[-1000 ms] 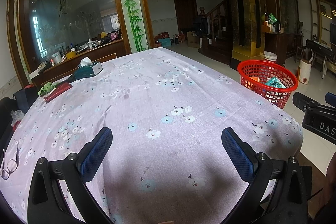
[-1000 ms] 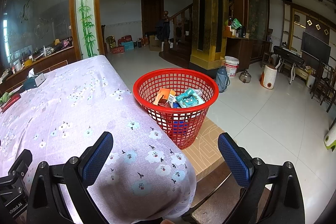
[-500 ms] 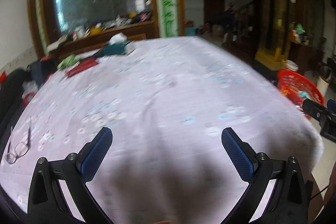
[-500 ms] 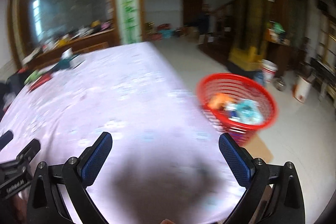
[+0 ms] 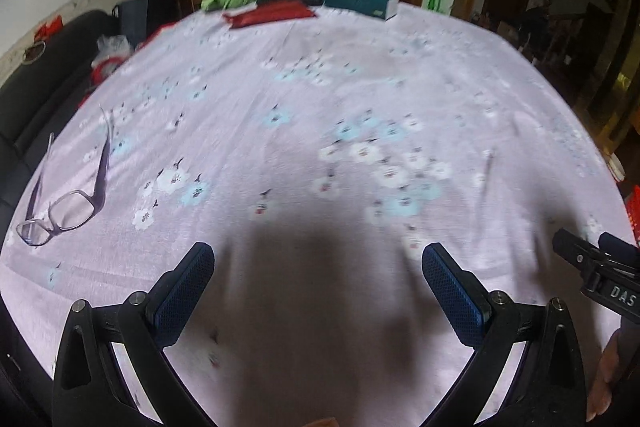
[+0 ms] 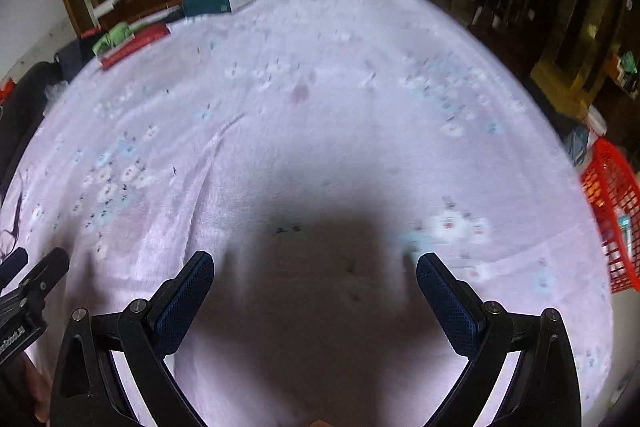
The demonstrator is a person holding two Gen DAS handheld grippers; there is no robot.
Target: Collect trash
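While nothing is being carried, left wrist view: left gripper (image 5: 318, 277) gapes wide and empty over the floral tablecloth (image 5: 320, 99). No loose trash on it that I can see; only glasses (image 5: 64, 195), a tissue box (image 5: 360, 2) and a red packet (image 5: 272, 14) remain, so collecting looks about done. A second ago this view faced the basket; it has swung left. Right wrist view: right gripper (image 6: 316, 277) also spread wide, empty. Red basket (image 6: 612, 223), holding wrappers, sits at the right edge, formerly dead ahead.
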